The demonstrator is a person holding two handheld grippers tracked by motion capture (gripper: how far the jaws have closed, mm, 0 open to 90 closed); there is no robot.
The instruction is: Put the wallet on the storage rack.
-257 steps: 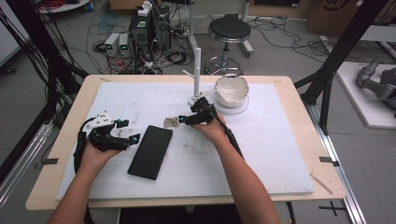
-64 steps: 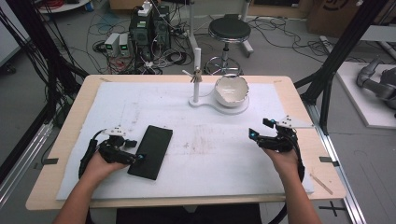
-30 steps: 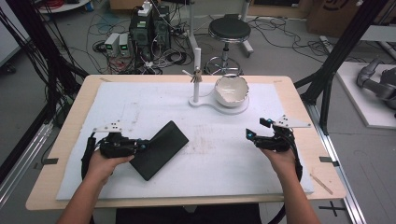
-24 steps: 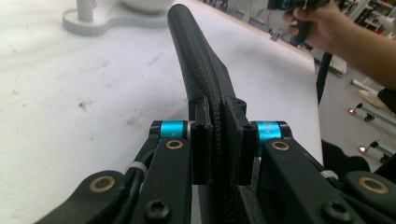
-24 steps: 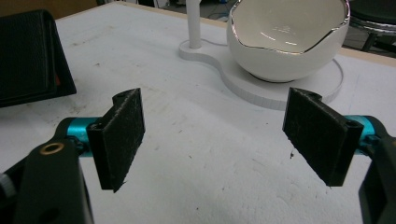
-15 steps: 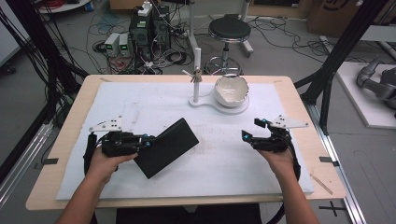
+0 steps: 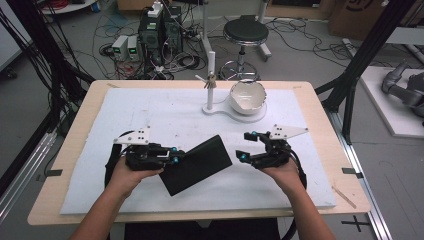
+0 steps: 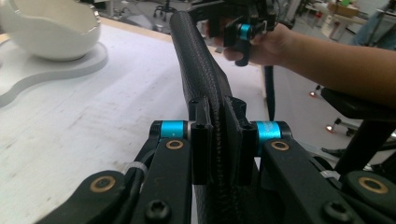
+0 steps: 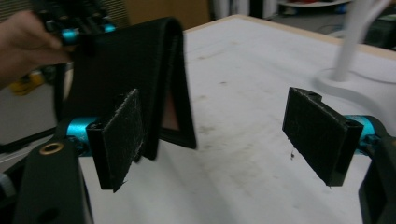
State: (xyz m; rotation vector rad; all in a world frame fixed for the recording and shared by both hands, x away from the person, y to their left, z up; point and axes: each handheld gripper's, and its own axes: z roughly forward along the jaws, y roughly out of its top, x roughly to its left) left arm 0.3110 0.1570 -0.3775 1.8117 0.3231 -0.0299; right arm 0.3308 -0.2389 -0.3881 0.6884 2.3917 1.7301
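White-padded table (image 7: 300, 195), cable-strewn floor beyond. Black leather wallet (image 7: 197, 165) at mid-table, raised off the pad and tilted, earlier lying flat. Likely light, soft, textured, folding at the spine; best taken by the free edge. Left gripper (image 7: 172, 159) pinching its near edge. Right gripper (image 7: 242, 147) spread wide, now nearer.

The right gripper (image 9: 219, 140) has its two black jaws spread wide over the white table (image 9: 243, 121), nothing between them. Beyond the left pad (image 9: 119, 137), a black wallet (image 9: 140, 79) stands slightly open like a tent, held at its far edge by the other gripper (image 9: 79, 30) in a hand (image 9: 23, 42). A white stand (image 9: 355, 51) rises at upper right.
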